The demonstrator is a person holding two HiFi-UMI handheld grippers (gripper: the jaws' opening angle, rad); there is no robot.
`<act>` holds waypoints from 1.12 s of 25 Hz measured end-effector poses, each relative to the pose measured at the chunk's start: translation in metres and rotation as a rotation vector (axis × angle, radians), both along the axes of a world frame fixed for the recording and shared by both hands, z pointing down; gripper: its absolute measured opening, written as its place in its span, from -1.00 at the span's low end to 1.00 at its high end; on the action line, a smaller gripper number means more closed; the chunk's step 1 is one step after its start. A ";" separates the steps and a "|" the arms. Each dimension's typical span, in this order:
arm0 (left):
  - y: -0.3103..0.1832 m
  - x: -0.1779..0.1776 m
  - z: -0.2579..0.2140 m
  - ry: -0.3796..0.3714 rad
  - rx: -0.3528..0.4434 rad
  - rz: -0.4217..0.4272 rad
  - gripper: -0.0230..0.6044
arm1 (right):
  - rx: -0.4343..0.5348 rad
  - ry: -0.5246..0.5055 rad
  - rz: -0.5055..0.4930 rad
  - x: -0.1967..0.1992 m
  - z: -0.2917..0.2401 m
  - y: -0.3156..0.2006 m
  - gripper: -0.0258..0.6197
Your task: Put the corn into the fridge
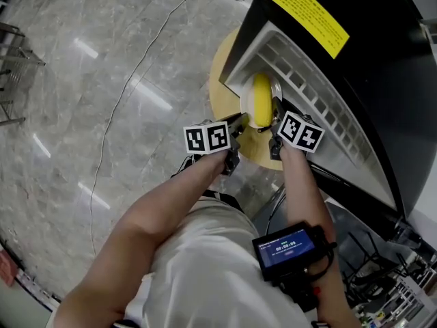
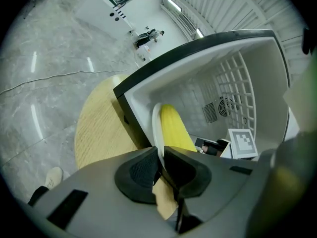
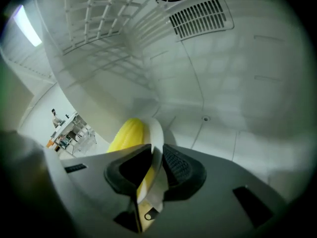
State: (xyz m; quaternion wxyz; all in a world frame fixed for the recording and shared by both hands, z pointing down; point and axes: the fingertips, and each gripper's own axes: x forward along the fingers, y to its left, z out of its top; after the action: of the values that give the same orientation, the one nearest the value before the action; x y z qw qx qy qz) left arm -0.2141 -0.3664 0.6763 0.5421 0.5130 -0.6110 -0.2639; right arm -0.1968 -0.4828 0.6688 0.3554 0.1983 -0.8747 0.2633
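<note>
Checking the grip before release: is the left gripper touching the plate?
Touching. In the left gripper view, the left gripper has its jaws clamped on the plate rim.

A yellow label (image 1: 307, 16) on the black top of the fridge (image 1: 389, 80) carries black print too small to read. Below the fridge, a forearm-strapped screen (image 1: 290, 246) shows pale digits, also illegible.

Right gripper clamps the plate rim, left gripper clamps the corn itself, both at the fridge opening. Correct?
Not quite. The left gripper also clamps the plate rim, not the corn itself, as the left gripper view shows. The rest holds.
</note>
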 end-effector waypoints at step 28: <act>-0.059 -0.007 -0.008 -0.020 -0.027 -0.136 -0.84 | 0.158 -0.052 0.168 0.041 -0.021 -0.015 -0.70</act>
State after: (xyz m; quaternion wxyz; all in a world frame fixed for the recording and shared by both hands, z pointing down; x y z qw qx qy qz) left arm -0.2211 -0.4251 0.6685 0.5238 0.4656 -0.6532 -0.2866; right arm -0.1555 -0.4978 0.6478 0.2925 0.2916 -0.8819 0.2274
